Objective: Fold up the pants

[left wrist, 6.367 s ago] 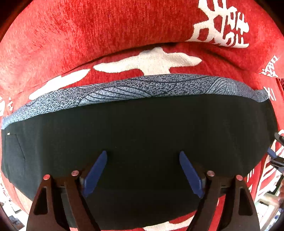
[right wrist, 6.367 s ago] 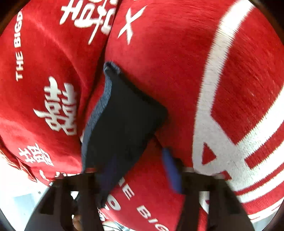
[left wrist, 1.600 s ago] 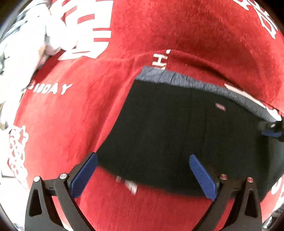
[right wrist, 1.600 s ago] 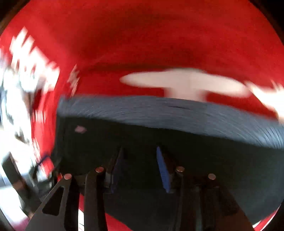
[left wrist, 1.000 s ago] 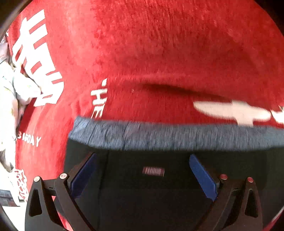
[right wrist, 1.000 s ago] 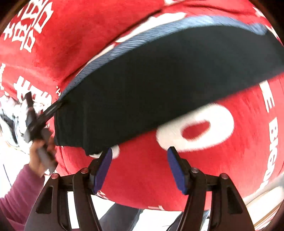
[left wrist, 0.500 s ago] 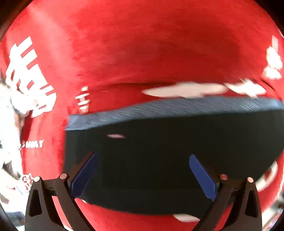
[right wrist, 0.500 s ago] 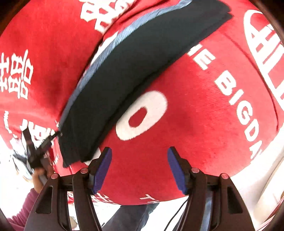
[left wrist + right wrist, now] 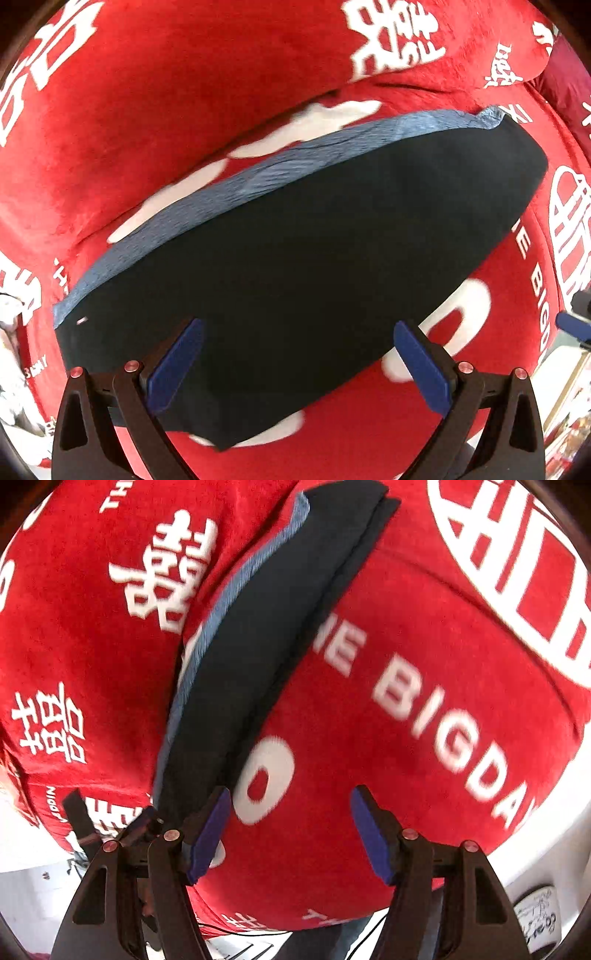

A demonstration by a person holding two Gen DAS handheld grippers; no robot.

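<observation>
The dark pants (image 9: 303,258) lie folded in a long flat stack on the red cushion, their grey-blue patterned waistband (image 9: 236,188) along the far edge. My left gripper (image 9: 299,363) is open and empty, just above the stack's near edge. In the right wrist view the pants (image 9: 258,642) run from the top centre down to the lower left. My right gripper (image 9: 290,834) is open and empty, over bare red fabric beside the stack's near end. The left gripper (image 9: 144,825) shows at the lower left, at the end of the pants.
The red cover (image 9: 424,709) with white lettering spreads over the seat and the back cushion (image 9: 184,74). The seat's front edge drops to a pale floor (image 9: 33,897). A white patterned object (image 9: 535,919) lies at the lower right. The right gripper's blue pad (image 9: 574,325) shows at the right edge.
Both grippers have drawn back from the folded pants and swung round. The right one let go of the cloth about a second ago. The pants lie still.
</observation>
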